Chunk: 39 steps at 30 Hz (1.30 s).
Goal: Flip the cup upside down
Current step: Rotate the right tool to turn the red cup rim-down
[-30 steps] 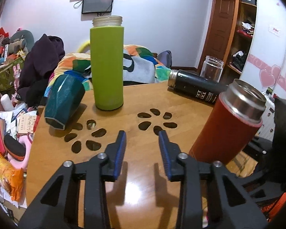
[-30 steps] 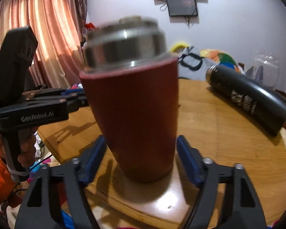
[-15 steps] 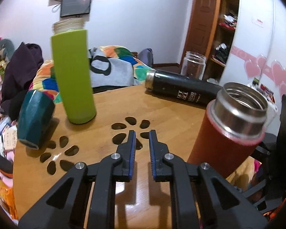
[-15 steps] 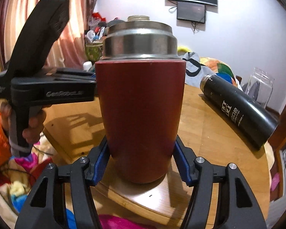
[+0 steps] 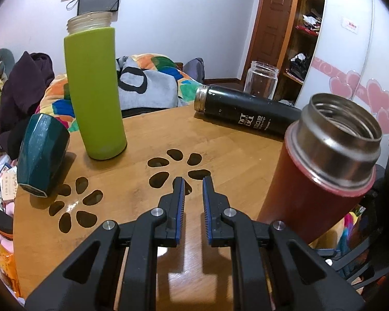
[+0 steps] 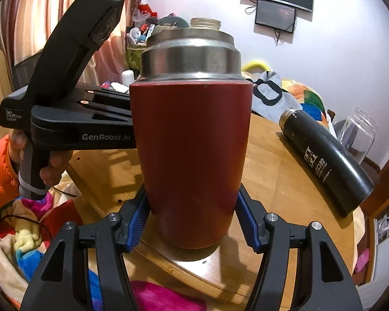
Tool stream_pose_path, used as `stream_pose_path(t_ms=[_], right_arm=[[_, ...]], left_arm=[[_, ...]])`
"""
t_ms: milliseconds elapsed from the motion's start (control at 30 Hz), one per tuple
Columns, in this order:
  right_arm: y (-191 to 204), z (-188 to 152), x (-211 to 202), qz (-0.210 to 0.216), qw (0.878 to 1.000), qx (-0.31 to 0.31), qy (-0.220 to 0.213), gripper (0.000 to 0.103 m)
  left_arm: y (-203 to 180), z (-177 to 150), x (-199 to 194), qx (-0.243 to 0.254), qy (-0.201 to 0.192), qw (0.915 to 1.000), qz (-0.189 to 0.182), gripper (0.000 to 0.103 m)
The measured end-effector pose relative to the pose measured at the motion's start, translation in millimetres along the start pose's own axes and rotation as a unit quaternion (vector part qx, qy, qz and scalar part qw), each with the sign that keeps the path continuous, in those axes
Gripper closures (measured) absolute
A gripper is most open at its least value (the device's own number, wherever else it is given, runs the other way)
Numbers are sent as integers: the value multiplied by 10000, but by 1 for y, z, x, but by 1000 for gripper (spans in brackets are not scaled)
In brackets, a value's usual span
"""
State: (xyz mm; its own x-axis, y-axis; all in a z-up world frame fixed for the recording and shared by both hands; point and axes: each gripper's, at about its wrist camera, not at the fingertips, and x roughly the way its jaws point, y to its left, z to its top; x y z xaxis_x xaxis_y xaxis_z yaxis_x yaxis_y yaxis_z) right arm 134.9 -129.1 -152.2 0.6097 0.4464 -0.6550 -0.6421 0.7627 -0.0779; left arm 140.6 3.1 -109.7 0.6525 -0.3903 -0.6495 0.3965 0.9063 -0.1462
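A red cup with a steel rim (image 6: 192, 155) stands mouth up near the front right edge of the wooden table (image 6: 285, 189). My right gripper (image 6: 192, 220) is shut on its lower body, blue pads on both sides. In the left wrist view the red cup (image 5: 321, 171) leans at the right. My left gripper (image 5: 193, 197) hovers over the table (image 5: 142, 186) to the cup's left, jaws nearly closed with a narrow gap, holding nothing.
A tall green bottle (image 5: 94, 93) stands upright at the back left. A dark teal cup (image 5: 40, 155) rests tilted at the left edge. A black flask (image 5: 249, 114) lies on its side at the back right, a glass jar (image 5: 262, 80) behind it.
My right gripper closed on the red cup, which now stands steadier and upright. My left gripper's jaws closed from wide open to nearly shut and have since parted slightly; it shifted its view.
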Motion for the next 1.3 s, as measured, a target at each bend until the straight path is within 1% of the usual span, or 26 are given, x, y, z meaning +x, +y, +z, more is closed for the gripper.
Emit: stream_pose_path(t_ms=[167,267,367,400,433,467,533,567,800,1000,1067,1133,1300], right_arm=[[-1,5,7,47,9997,-85,246,44],[-1,9,10,38,9994,-166,310,44],[2,11,10,43,9994,-213,258,44],[2,12,10,40,9995,-205,241,44],[3,12,10,18,9995,-184,240,44],[2,11,10,21,9996,-156,215,44],[1,8,8,70,9998,-105,172,44],[1,7,8,85,9998,-95,149,44],[2,4,5,126,9999,-98,55,44],[-3,0,7,162,9998,122,24,44],[-6,-2,8,205,9995,229,10,44],[-9,-3,7,293,9991,308,-24,44],[-7,-6,4,270,9991,321,-100,44]], left_arm=[[12,-4,-4,-171,24,9999,-12,90],[16,-8,-4,-234,69,9997,-14,90],[16,-8,-3,-251,44,9997,-36,90],[16,-7,-2,-259,45,9996,40,95],[16,-7,-1,-241,55,9996,144,95],[17,-6,1,-250,82,9996,141,95],[23,-7,4,-420,135,9990,-30,95],[24,-8,5,-438,159,9989,-51,95],[20,-9,7,-361,307,9987,176,95],[21,-15,10,-278,413,9979,412,95],[24,-18,11,-312,437,9978,380,95],[23,-19,10,-285,431,9979,389,95],[16,-15,-3,-154,232,9981,540,95]])
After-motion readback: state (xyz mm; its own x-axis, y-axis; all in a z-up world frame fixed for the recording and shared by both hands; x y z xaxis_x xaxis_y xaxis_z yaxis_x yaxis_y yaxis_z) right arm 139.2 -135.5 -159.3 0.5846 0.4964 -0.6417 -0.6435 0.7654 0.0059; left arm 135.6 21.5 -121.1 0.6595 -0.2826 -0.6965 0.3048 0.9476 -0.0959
